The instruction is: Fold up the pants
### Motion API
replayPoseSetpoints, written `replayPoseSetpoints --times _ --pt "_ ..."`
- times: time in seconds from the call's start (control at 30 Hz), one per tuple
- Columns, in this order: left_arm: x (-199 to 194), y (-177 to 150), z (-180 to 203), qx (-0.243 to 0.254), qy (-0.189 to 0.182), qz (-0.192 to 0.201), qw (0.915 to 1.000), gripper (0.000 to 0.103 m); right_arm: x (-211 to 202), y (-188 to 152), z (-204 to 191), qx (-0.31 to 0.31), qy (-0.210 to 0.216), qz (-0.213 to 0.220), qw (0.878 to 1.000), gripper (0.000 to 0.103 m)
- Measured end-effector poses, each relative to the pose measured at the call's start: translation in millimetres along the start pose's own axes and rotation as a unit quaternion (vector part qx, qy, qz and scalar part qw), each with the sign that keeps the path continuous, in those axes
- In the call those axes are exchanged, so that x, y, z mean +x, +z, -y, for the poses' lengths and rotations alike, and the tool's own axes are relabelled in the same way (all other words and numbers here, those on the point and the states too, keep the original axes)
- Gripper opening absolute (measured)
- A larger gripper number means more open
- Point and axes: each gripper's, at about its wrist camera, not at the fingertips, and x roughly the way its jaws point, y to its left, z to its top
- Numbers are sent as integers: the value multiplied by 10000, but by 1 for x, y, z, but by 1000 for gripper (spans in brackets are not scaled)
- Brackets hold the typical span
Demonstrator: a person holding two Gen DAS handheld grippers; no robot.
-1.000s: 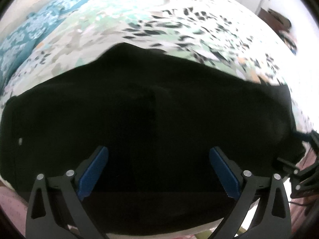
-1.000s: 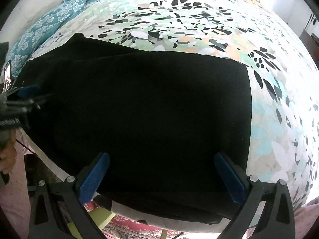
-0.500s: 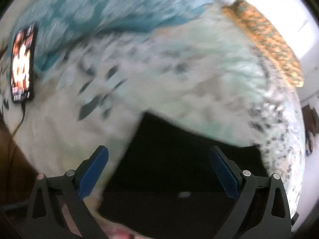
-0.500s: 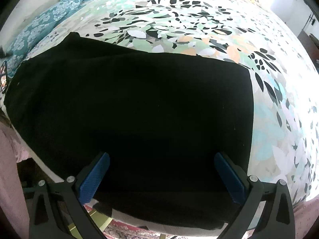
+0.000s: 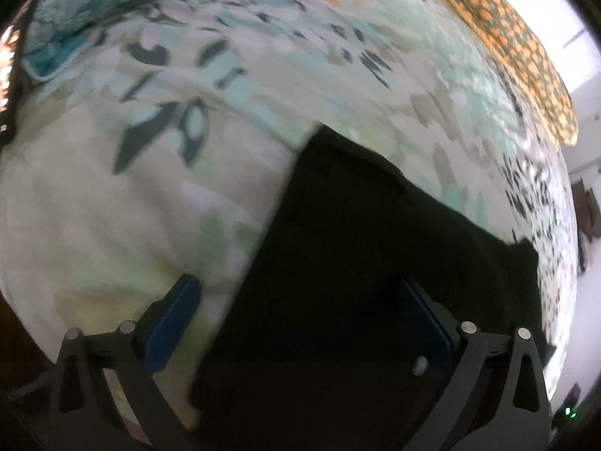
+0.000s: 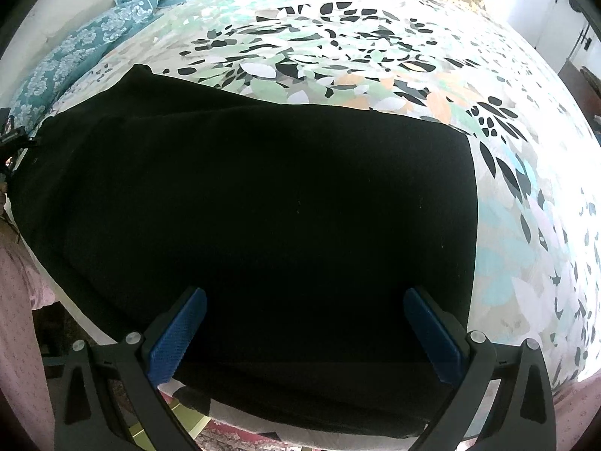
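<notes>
on the bed (image 6: 375, 49), your pants (image 6: 263, 203) lie flat for folding; left tool (image 5: 300, 323) and right tool (image 6: 304, 334) spread wide, both empty.

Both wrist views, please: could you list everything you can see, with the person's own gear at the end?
Pants: one, black, folded flat at the bed's near edge.
Bedsheet: one, white with leaf print, covering the bed.
Teal cloth: one, floral, far left.
Orange-patterned pillow: one, far end.
Phone: one, screen lit, left edge.
Left gripper: blue pads, open above the pants' left edge.
Right gripper: blue pads, open over the pants.
</notes>
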Motion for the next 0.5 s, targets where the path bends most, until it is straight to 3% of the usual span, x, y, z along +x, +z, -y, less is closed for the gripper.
replayPoseSetpoints --times 0.13,0.23,0.33,0.4,0.5 --pt "-1 -1 13 144 -58 -288 9995 101 0 -1 0 -2 -3 12 10000 103" --pt "-4 -2 17 164 -53 -416 9990 95 -1 -1 0 -6 -1 38 10000 103" --pt "-9 -2 15 163 -39 -507 9986 71 -1 -1 0 -7 3 53 10000 103" --pt "-17 -2 9 64 -74 -516 9986 43 -1 -2 0 -8 2 63 10000 103" --pt "-37 -6 -3 -178 -372 -355 9985 25 -1 -2 0 -7 2 74 10000 103"
